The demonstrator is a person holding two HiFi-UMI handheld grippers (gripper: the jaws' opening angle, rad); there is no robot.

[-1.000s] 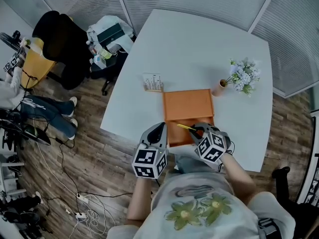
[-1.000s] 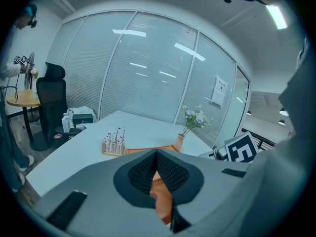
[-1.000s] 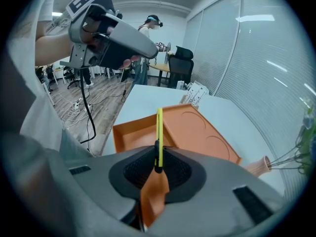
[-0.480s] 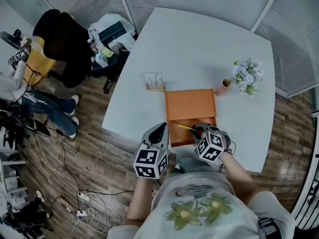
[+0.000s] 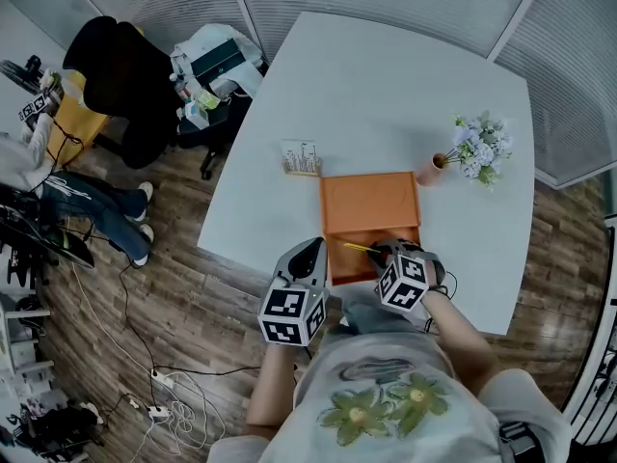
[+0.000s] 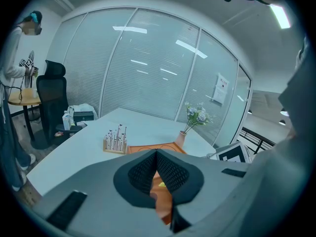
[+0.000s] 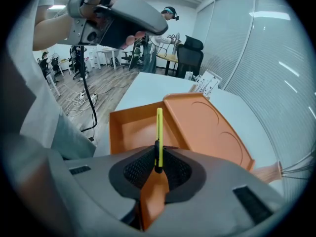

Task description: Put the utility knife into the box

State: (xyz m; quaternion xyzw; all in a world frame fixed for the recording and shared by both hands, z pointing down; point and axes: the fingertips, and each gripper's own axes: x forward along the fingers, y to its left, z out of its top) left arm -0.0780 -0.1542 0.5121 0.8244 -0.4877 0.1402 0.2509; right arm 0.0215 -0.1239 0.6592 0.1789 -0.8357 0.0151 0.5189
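While left gripper [image 6: 156, 157] is closed, right gripper [image 7: 158, 166] clamps one knife [image 7: 159, 130] over one box [image 7: 132, 131].

Head view: the marker cube of the right gripper [image 5: 381, 252] hides its jaws and the near wall of the box [image 5: 371, 205]. Only 1 end of the utility knife [image 5: 358, 247] shows.

Left gripper view: the body of the left gripper [image 6: 157, 154] covers most of the box.

The contents of the rack [image 5: 298, 158] are too small to identify.

Right gripper view: the vase [image 7: 270, 172] is cut off at the picture's rim.
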